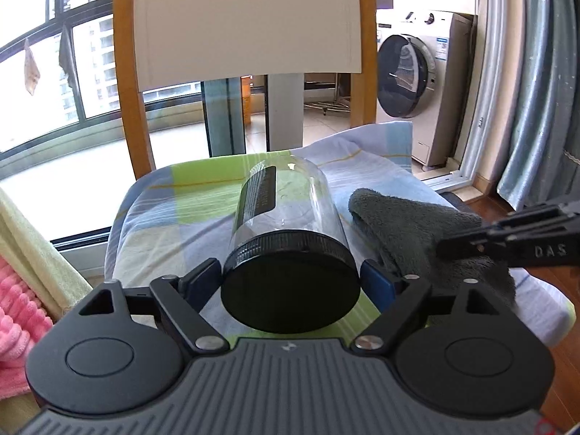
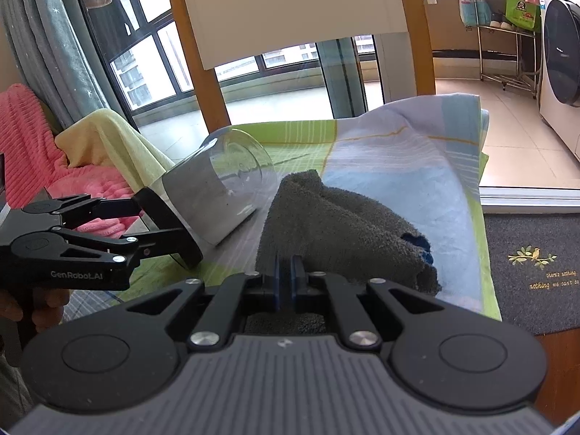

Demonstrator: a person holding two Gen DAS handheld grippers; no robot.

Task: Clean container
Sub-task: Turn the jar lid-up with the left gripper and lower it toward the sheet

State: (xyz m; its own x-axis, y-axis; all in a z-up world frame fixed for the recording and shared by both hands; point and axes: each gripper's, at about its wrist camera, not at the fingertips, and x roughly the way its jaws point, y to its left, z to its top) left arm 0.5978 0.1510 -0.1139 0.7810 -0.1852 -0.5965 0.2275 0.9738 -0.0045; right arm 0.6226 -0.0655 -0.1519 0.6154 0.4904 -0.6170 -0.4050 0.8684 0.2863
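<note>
Pink blanket [image 2: 32, 145] and yellow towel [image 2: 108, 137] lay far left. Left gripper [image 1: 290, 275] had its jaws spread wide on either side of the container's black lid [image 1: 290, 290]; whether the pads pressed it, hard to tell, thin gaps seemed visible. Clear container [image 2: 221, 185] lay on its side on the checked cloth [image 2: 417, 166] covering the wooden chair [image 2: 413, 36], lid end toward the left gripper, base tilted up. Just right of it sat the dark grey towel [image 2: 337, 224], touching the cloth. Right gripper [image 2: 286, 275] was clamped nearly closed on that towel's near edge. Washing machine [image 1: 409, 76] stood far right.
</note>
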